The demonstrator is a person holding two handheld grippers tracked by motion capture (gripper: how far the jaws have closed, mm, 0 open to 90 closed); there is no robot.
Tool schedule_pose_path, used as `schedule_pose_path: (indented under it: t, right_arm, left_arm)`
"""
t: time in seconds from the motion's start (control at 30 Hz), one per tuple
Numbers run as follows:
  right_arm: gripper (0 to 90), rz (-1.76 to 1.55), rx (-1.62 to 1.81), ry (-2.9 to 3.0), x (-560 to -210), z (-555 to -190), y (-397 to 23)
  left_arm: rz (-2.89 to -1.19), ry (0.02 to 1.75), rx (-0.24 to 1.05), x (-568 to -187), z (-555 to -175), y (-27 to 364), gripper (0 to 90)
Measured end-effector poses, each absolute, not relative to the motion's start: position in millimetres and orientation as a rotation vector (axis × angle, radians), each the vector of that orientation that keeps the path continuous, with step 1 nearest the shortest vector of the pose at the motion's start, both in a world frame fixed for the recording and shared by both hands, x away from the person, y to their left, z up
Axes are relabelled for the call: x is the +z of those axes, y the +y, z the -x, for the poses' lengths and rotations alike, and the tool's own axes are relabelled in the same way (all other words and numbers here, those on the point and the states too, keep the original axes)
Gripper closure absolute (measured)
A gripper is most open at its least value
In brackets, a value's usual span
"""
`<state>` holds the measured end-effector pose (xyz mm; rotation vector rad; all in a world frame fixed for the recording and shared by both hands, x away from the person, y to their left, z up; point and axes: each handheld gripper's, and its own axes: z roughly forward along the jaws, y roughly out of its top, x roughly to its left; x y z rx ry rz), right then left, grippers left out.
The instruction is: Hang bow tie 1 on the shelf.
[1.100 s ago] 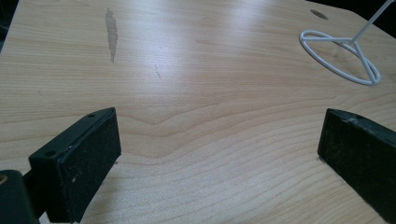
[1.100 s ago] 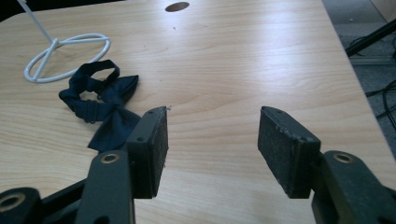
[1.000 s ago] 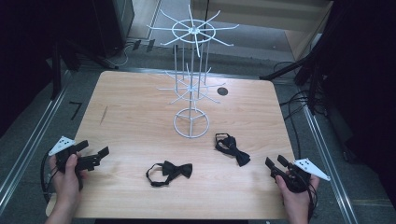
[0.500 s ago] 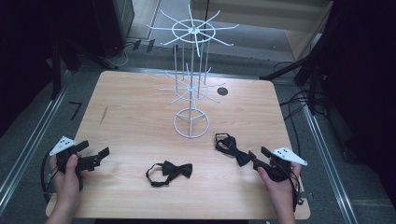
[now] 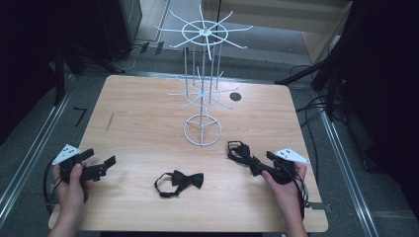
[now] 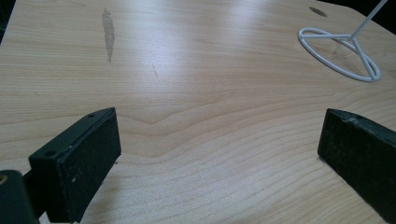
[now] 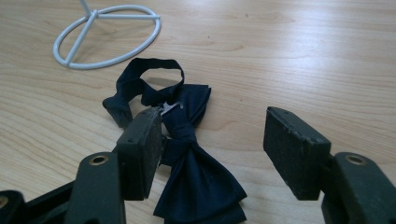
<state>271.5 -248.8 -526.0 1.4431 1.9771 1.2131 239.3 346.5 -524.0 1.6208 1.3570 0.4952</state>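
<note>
In the high view, a wooden table (image 5: 148,118) is seen with a white wire rack (image 5: 202,89) standing at its upper middle. The right gripper (image 5: 262,165) is held at the lower right of the frame, its tips at a dark bow tie (image 5: 242,154) lying just below and right of the rack's ring base. A second bow tie (image 5: 180,182) lies at the lower centre, well apart from both grippers. The left gripper (image 5: 106,165) is held at the lower left, over bare wood.

In the left gripper view, the jaws are seen wide apart with nothing between them; the rack's base ring (image 6: 338,53) is seen at the upper right.

In the right gripper view, the jaws have just been opening and stand apart. The bow tie (image 7: 187,140) lies between them in the lower centre, touching the left pad (image 7: 147,149) and well clear of the right one. The ring base (image 7: 107,35) is seen at the upper left.
</note>
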Motion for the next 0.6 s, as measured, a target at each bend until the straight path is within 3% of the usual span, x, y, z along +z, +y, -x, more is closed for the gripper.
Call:
schedule_pose_path:
  t: [0.27, 0.6]
  right_arm:
    - [37.0, -1.442, 1.200, 2.025, -533.7, -278.4, -240.7]
    - [43.0, -1.420, 1.149, 2.150, -545.3, -282.0, -231.9]
  left_arm:
    - [-1.625, 1.356, 0.492, -524.0, -239.6, 346.4, 0.0]
    - [-1.625, 1.358, 0.484, -524.1, -240.0, 346.4, 0.0]
